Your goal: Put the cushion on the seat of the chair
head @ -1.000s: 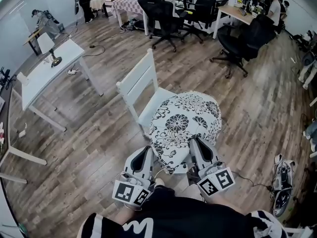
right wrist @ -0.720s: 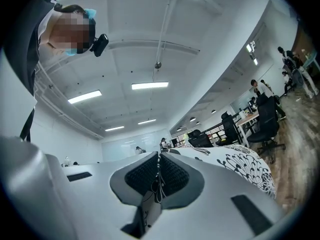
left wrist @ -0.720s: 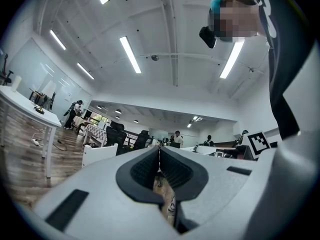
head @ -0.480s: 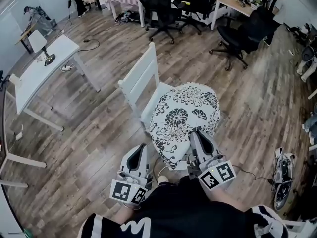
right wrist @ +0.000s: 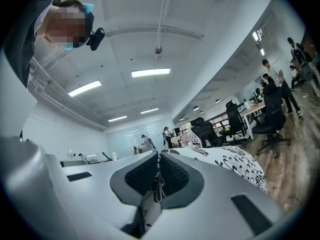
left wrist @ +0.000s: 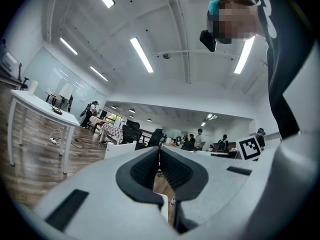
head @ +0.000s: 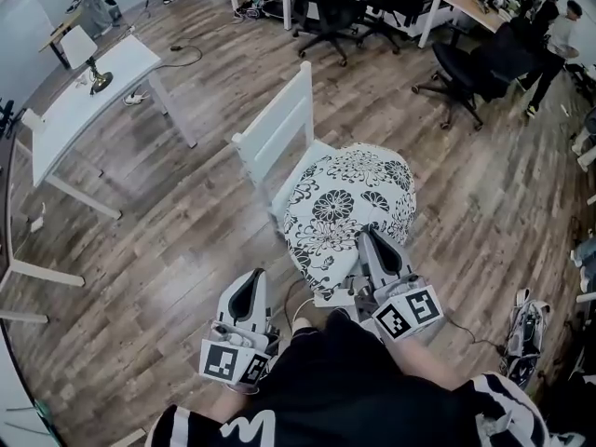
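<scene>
The black-and-white flowered cushion (head: 343, 210) lies over the seat of the white wooden chair (head: 277, 125), and its near end hangs past the seat's front. My right gripper (head: 370, 237) is shut on that near edge. In the right gripper view the fabric is pinched between the jaws of the right gripper (right wrist: 158, 158), and the rest of the cushion (right wrist: 235, 163) spreads out to the right. My left gripper (head: 249, 279) hangs to the lower left, apart from the cushion. Seen in its own view, the left gripper (left wrist: 159, 150) is shut on nothing.
A white table (head: 65, 119) with a small lamp (head: 93, 80) stands at the left. Black office chairs (head: 475, 68) and desks fill the back, with people near them. Some gear (head: 521, 338) lies on the wood floor at the right. A cable runs by my feet.
The cushion has moved forward over the chair seat. My left gripper has let go of the cushion's edge and dropped back to the lower left. The right gripper still holds it.
</scene>
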`<state>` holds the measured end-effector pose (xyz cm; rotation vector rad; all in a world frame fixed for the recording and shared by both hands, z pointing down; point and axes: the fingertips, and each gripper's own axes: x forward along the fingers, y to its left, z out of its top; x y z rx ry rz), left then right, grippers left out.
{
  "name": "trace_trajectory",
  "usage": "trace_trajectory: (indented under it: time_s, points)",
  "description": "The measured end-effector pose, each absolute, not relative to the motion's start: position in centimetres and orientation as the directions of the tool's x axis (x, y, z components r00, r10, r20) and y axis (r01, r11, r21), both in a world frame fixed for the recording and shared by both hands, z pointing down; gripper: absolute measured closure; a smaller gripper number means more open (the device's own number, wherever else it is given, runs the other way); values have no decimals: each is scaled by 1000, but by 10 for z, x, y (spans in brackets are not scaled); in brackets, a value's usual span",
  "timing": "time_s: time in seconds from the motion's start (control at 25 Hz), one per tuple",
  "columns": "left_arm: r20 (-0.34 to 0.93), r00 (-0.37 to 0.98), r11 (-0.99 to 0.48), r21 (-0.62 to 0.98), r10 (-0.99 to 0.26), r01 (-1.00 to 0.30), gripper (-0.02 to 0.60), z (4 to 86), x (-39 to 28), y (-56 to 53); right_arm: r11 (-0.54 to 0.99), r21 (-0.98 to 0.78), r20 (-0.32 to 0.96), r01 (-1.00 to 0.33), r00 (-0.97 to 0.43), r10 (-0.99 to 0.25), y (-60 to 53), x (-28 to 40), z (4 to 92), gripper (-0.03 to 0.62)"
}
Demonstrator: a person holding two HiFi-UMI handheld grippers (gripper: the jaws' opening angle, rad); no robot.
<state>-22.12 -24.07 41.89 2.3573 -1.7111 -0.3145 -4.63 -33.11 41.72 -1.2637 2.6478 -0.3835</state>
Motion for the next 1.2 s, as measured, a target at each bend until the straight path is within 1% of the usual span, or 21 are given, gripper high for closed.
trace_trajectory:
  time_s: [0.24,0.44,0.76,1.2]
  points:
    - [-38,242,-241,309,-970,-920,575,427,-216,-233,610,-328,-1,-721,-645,-764,-357,-41,451,565]
    - [-43,199,-202,321,-979,-925,575,426,-224,-229,623,-287,59,-728,-662,-747,-381,-49,482,565]
    - [42,112,-94,302,-993,-949,575,449,-241,-214,659,-197,159,-726,-687,-709,-412,-67,537,566]
    - [86,38,-11,299,-996,-954,575,457,-254,-215,670,-131,262,-730,-678,-687,-457,-77,593,566]
